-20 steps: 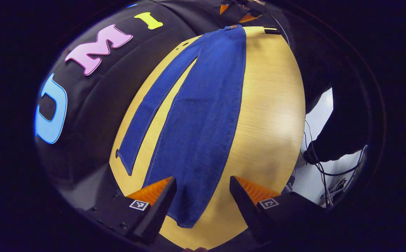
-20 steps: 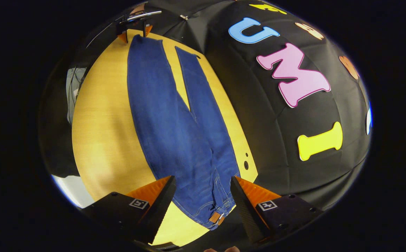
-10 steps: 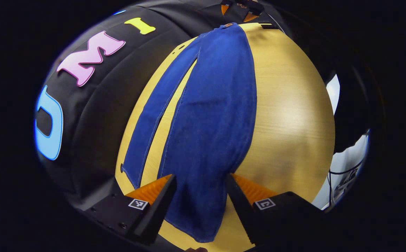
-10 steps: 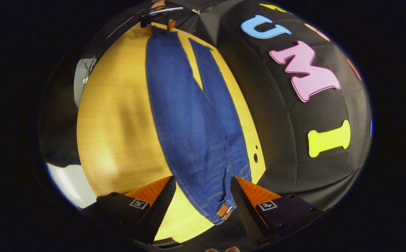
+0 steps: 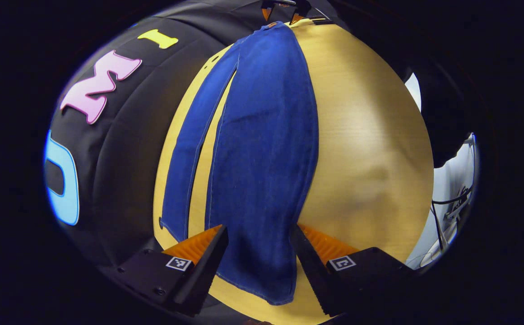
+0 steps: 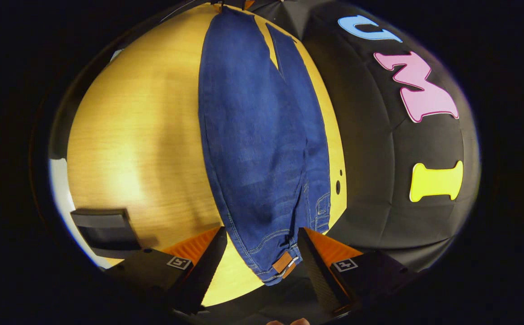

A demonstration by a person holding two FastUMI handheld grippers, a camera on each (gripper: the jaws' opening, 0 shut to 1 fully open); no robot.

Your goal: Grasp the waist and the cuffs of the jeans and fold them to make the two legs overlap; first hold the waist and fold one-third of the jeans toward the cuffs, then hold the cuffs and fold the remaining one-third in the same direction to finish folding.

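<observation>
- The wooden tabletop [image 5: 370,149] stretched ahead of both pairs of fingers, with the booth's black wall along one side.
- The jeans [image 5: 262,149] lay flat and lengthwise on it, running away from each gripper toward the other, the two legs split in a narrow V.
- The left gripper [image 5: 258,253] sat at the cuff end, its fingers apart, with the nearer leg's cuff [image 5: 275,293] lying between them.
- The right gripper [image 6: 262,253] sat at the waist end, fingers apart as well, with the waist [image 6: 275,271] and its brown patch between them.
- A dark, flat object [image 6: 104,230] lay on the tabletop just beyond the right gripper's left-hand finger.
</observation>
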